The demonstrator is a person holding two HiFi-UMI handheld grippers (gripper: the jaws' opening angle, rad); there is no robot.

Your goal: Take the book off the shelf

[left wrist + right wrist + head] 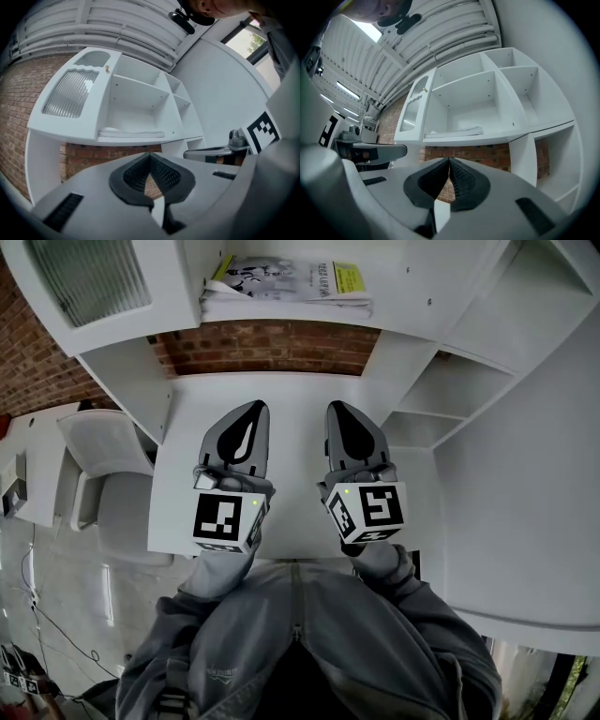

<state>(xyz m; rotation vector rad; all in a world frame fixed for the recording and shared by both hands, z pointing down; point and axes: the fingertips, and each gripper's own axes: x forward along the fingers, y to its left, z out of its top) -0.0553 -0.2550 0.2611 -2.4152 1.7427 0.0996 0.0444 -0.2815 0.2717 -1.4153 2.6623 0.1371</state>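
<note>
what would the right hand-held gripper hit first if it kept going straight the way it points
Probably the brick wall under the shelf. The shut right hand-held gripper aims just below the shelf edge that holds the book; depth is unclear.

White shelf, red-brown brick wall

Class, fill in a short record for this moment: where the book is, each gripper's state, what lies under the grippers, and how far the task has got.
book: lying flat on the white shelf, untouched
left gripper: shut, empty, above the desk
right gripper: shut, empty, beside the left gripper
task progress: book not yet taken
</note>
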